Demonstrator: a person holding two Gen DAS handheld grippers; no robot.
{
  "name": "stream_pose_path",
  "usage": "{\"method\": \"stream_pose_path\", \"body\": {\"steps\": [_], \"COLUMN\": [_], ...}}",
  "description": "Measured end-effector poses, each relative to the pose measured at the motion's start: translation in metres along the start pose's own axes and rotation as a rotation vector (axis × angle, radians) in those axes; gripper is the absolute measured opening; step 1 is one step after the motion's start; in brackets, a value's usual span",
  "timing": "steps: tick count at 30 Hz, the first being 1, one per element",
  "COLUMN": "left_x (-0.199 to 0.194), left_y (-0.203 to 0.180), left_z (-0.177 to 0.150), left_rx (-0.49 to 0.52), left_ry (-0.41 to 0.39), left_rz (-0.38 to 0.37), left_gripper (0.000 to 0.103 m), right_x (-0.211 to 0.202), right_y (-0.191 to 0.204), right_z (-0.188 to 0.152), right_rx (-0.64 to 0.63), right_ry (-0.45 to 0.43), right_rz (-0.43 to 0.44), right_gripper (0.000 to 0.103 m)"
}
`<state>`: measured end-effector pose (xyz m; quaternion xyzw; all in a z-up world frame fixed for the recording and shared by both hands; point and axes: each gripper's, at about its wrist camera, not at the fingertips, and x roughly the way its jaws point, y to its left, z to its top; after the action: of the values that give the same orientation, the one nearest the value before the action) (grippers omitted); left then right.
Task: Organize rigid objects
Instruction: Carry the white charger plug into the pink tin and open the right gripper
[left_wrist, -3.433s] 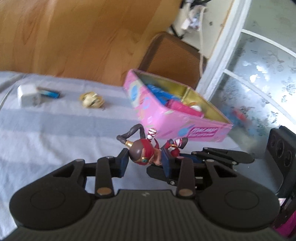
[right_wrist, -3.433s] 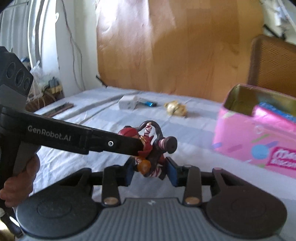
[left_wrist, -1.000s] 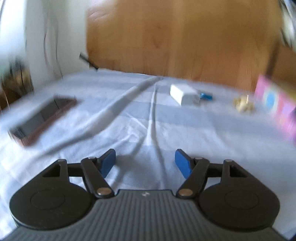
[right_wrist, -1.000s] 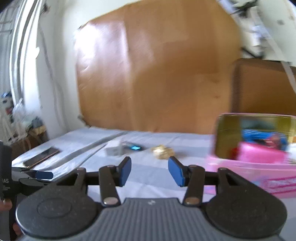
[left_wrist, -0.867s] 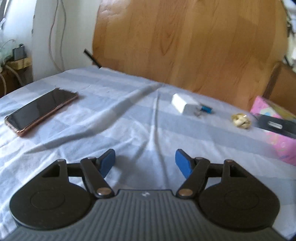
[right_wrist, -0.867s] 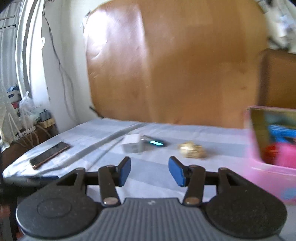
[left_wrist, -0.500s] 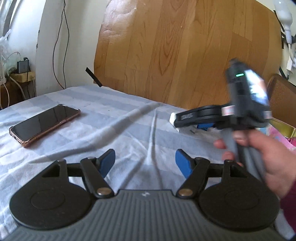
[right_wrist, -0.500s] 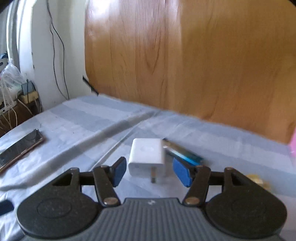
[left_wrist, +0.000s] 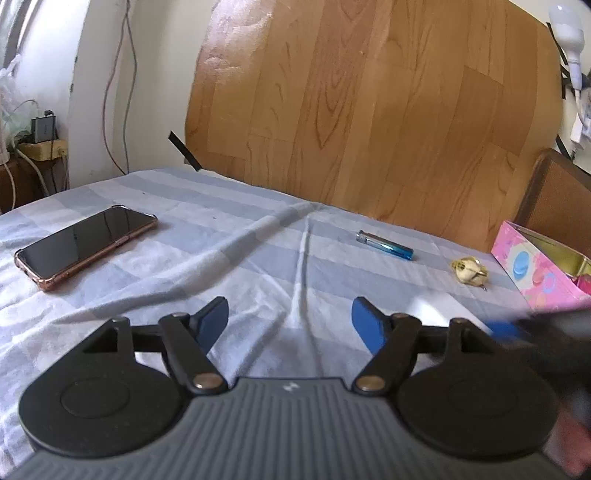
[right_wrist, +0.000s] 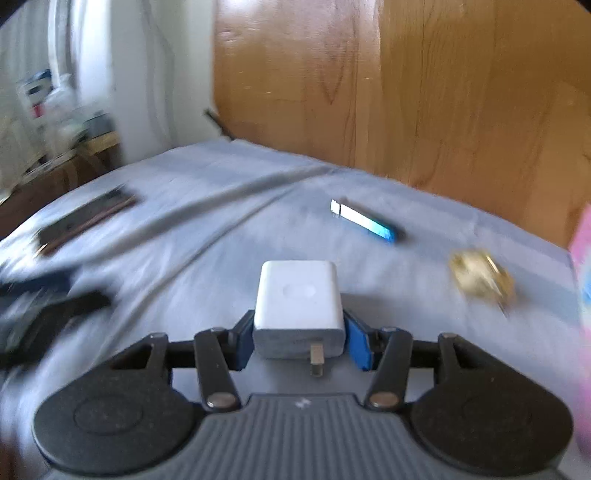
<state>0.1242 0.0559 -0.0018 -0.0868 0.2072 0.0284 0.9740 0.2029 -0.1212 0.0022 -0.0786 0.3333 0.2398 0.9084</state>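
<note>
My right gripper (right_wrist: 300, 341) is shut on a white charger plug (right_wrist: 298, 306), held just above the grey-blue sheet; its metal prong points back at me. In the left wrist view the charger shows as a white blur (left_wrist: 432, 308) at the right. A blue lighter (right_wrist: 365, 220) and a gold trinket (right_wrist: 480, 278) lie beyond it on the sheet; both also show in the left wrist view, the lighter (left_wrist: 384, 246) and the trinket (left_wrist: 469, 272). My left gripper (left_wrist: 290, 324) is open and empty, low over the sheet. The open pink tin (left_wrist: 532, 266) stands at the far right.
A phone in a rose-gold case (left_wrist: 85, 245) lies on the sheet at the left. A wooden board (left_wrist: 369, 110) leans behind the bed. A brown chair back (left_wrist: 554, 195) stands behind the tin. Cables and a socket box (left_wrist: 40, 147) are at the far left.
My right gripper closed on the white charger and lifted it off the sheet away from the lighter. Its view is now blurred by motion. My left gripper stayed open and nearly still.
</note>
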Motion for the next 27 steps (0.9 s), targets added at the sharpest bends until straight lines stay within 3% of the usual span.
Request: {"method": "stream_pose_path", "body": {"steps": [3,6,9,11,14,18,22,23,24,27], "left_x": [0.004,0.010,0.005,-0.003,-0.017,-0.032,-0.031,-0.031,-0.030,-0.027], "left_y": [-0.003,-0.011,-0.021,-0.020,-0.034,-0.073,-0.108,-0.115,-0.121,-0.131], "left_z": [-0.001,-0.002,-0.005,-0.008,-0.018,-0.025,-0.035,-0.036,-0.038,-0.036], "left_rx": [0.025,0.067,0.088,-0.013,-0.145,-0.102,-0.038,-0.025,-0.015,-0.015], "left_ry": [0.035,0.106,0.139,0.176,0.249,0.337,0.424,0.414,0.420,0.424], "left_rz": [-0.037,-0.055,-0.073,-0.149,-0.304,-0.407,-0.463,-0.466,-0.504,-0.515], "left_gripper": [0.075,0.075,0.075,0.075,0.074,0.071,0.063,0.059,0.052,0.047], "right_x": [-0.054,-0.097,-0.124,-0.131,-0.129,-0.131,-0.133,-0.132,-0.131,-0.132], "right_y": [-0.007,-0.004,-0.002,-0.004,-0.008,-0.011,-0.011,-0.011,-0.011,-0.007], "right_z": [-0.041,-0.081,-0.106,-0.111,-0.111,-0.108,-0.110,-0.111,-0.111,-0.115], "right_rx": [0.026,0.064,0.104,0.129,0.140,0.143,0.160,0.161,0.159,0.134], "right_ry": [-0.009,-0.047,-0.091,-0.102,-0.103,-0.109,-0.127,-0.124,-0.116,-0.135], "right_rz": [-0.009,-0.074,-0.113,-0.095,-0.092,-0.082,-0.083,-0.079,-0.067,-0.108], "right_gripper": [0.049,0.049,0.050,0.062,0.064,0.065,0.064,0.061,0.050,0.049]}}
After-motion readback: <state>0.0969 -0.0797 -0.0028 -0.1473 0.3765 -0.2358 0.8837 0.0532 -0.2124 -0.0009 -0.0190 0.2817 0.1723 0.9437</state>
